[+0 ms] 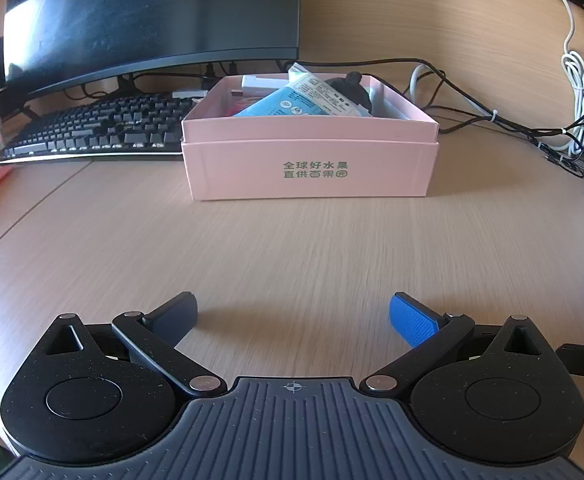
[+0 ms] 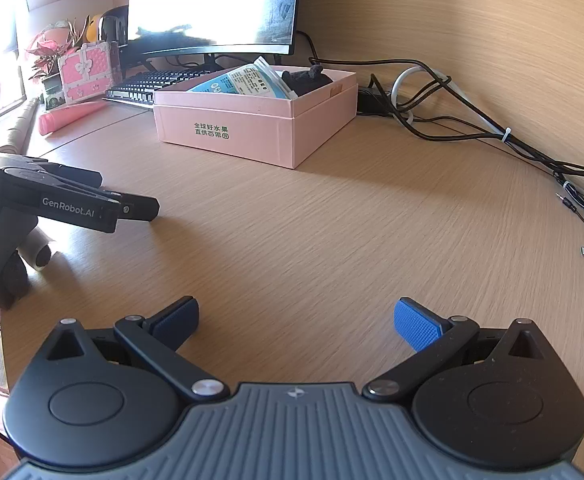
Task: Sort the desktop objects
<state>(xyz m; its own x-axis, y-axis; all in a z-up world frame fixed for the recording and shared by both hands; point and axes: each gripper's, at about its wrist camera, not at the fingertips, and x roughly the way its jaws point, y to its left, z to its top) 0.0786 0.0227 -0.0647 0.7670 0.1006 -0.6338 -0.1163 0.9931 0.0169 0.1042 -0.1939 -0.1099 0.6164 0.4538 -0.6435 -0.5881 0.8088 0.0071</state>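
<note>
Both my jaws gape wide and empty; the pink box (image 1: 310, 148) sits dead ahead of my left gripper (image 1: 294, 316), upper centre of frame, while my right gripper (image 2: 296, 318) sees it upper left, farther off.

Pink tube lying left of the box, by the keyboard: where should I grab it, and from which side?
My judgement: grip the pink tube around its middle, fingers across its width, coming from above. It lies flat on the desk with its long side open, while the near end is wider. The left tool is open and on that side.
</note>
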